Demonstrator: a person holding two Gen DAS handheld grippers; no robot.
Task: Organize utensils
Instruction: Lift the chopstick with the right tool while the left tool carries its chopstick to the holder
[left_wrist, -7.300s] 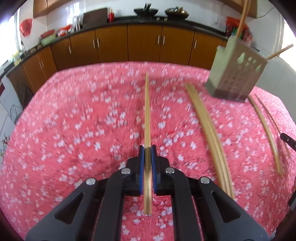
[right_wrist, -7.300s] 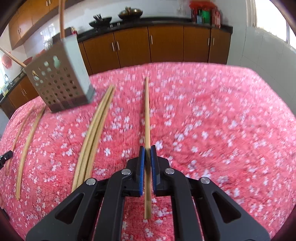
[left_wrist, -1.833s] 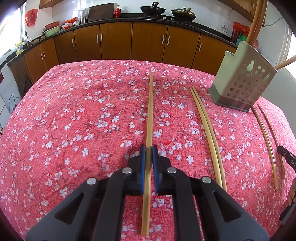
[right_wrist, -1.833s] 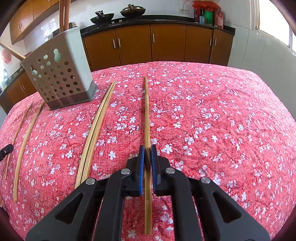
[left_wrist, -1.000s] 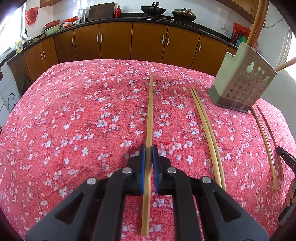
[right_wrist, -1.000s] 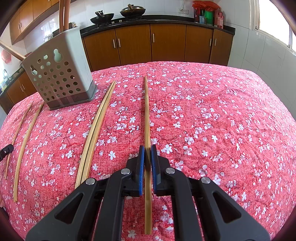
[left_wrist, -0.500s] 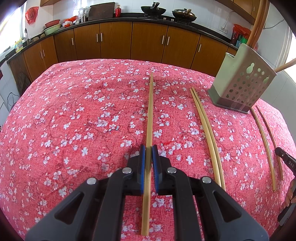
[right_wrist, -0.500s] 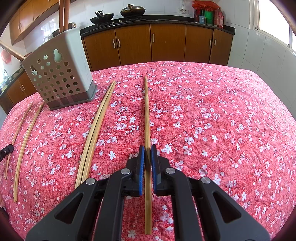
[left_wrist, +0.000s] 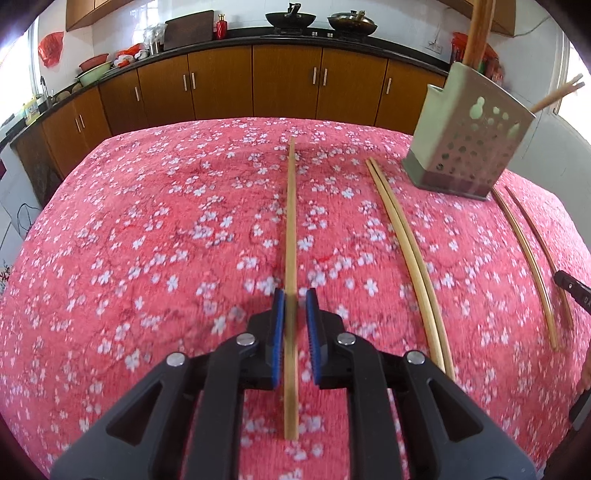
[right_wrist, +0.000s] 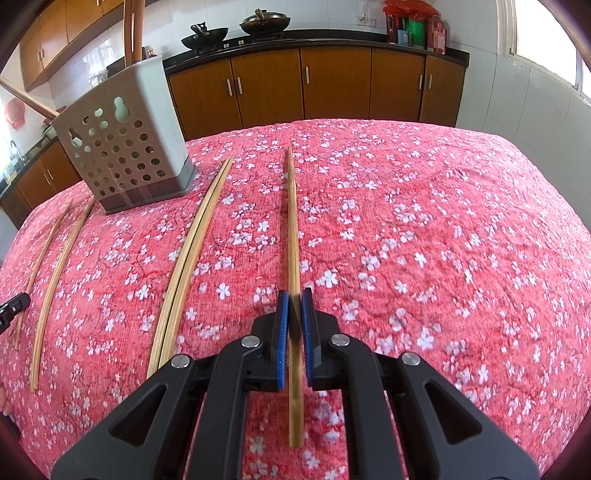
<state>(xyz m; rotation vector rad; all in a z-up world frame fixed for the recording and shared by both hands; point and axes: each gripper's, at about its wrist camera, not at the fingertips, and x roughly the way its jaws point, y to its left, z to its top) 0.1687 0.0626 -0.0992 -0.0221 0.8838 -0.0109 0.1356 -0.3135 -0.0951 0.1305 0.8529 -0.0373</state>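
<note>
Surface (left_wrist: 147, 240) under nubby matt red floral cloth; chopsticks (left_wrist: 291, 229) pale matt bamboo; holder (left_wrist: 469, 147) smooth grey-green perforated plastic; claw (left_wrist: 295, 325) matt black plastic, ribbed blue pads (left_wrist: 277, 332).

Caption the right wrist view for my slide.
Right hand-held gripper clamps a bamboo chopstick over the red floral tablecloth, right of the perforated grey utensil holder.

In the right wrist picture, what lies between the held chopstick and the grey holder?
A pair of chopsticks lies side by side on the cloth, between the held chopstick and the holder.
</note>
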